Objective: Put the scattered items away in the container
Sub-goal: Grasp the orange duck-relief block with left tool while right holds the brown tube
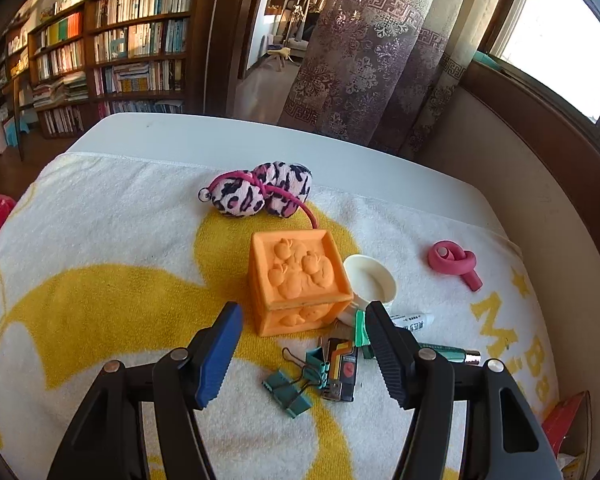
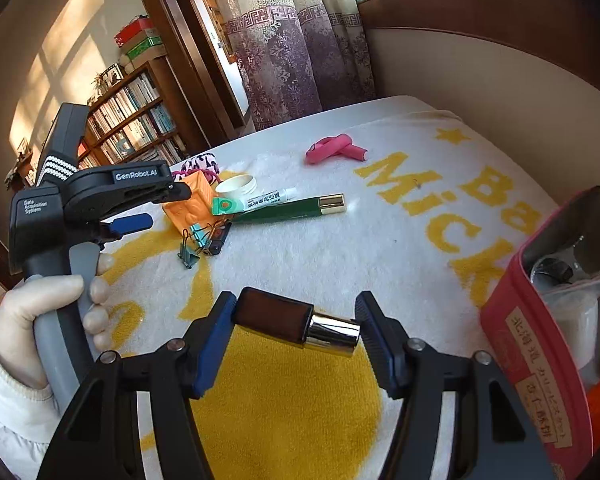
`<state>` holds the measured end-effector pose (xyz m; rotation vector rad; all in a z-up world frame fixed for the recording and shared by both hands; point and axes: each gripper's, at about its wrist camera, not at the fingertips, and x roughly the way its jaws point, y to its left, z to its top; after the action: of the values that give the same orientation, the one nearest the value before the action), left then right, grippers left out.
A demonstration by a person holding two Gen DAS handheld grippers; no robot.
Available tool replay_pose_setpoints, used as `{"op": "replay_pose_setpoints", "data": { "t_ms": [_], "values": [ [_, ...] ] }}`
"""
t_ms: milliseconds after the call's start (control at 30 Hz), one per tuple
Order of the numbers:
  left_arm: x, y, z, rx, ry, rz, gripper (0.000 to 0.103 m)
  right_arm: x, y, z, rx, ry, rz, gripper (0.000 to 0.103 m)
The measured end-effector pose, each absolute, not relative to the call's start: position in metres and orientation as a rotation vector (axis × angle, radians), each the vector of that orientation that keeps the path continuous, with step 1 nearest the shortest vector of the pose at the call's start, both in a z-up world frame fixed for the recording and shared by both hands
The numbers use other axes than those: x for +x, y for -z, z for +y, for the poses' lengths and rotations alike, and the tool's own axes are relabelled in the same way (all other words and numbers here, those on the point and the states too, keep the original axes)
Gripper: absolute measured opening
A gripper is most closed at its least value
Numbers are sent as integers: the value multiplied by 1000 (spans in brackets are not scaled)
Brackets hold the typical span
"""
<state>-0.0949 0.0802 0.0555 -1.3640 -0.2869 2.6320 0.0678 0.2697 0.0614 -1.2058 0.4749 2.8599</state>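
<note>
My right gripper is shut on a brown bottle with a silver cap, held crosswise just above the towel. An open pink pouch with several items inside lies to its right. My left gripper stands open and empty over the scattered pile, held by a gloved hand. The pile holds an orange embossed cube, a white cup, green binder clips, a small dark striped item, a white tube and a green tube with a gold cap. A pink hair roller lies apart on the right.
A leopard-print plush piece lies behind the cube. Everything rests on a white and yellow towel over a white table. A curtain and a wall stand behind the table; bookshelves lie at the far left.
</note>
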Motion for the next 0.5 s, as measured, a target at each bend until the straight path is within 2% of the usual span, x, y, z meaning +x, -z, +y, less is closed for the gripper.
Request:
{"op": "replay_pose_setpoints", "data": {
  "t_ms": [433, 500],
  "values": [
    [-142, -17, 87, -1424, -2662, -322, 65, 70, -62, 253, -1255, -2915, 454, 66],
    [-142, -15, 86, -1408, -2667, -320, 63, 69, -62, 253, -1256, -2912, 452, 66]
  ]
}}
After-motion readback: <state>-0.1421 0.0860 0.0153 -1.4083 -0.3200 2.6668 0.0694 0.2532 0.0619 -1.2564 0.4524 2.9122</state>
